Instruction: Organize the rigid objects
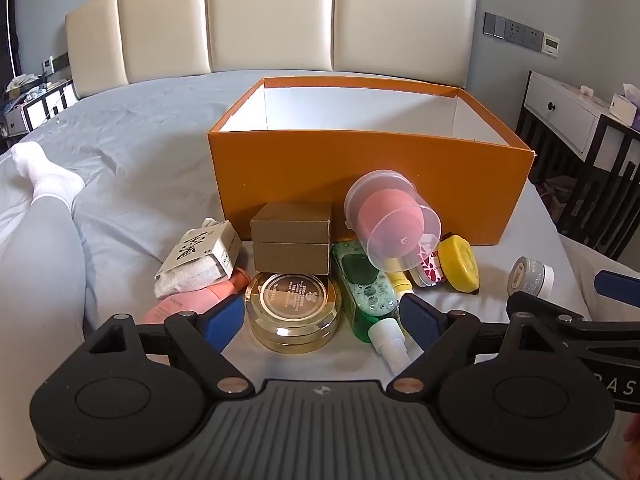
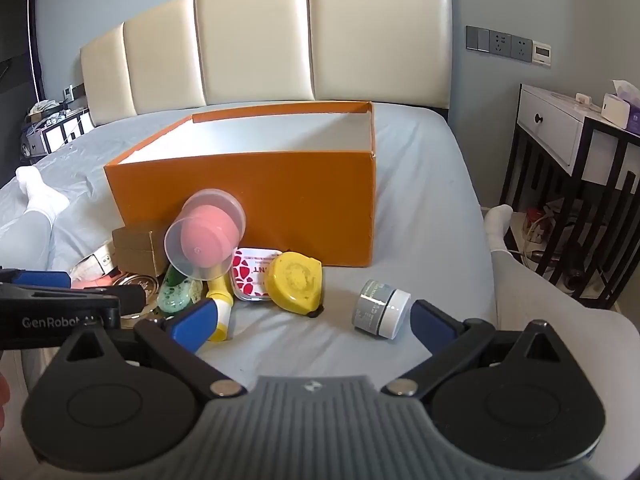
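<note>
Left wrist view had the left gripper spread wide, jaws released with nothing pressed between the blue pads, just hanging over the pile on the bed. Right between its fingers sat a round gold tin, and next to that a green bottle lying on its side with the white cap toward the camera. A pink bottle lay by the left finger, half under a white packet. Behind the tin was a brown cardboard box, then a clear tub with a pink insert tipped against the big orange box, which stood open.

Right wrist view, same deal: right gripper fully released, holding nothing. A small grey jar with a white lid lay on its side just beside its right finger, apart from the pile. A yellow tape measure and a red-patterned tin sat close to the orange box's front wall.
</note>
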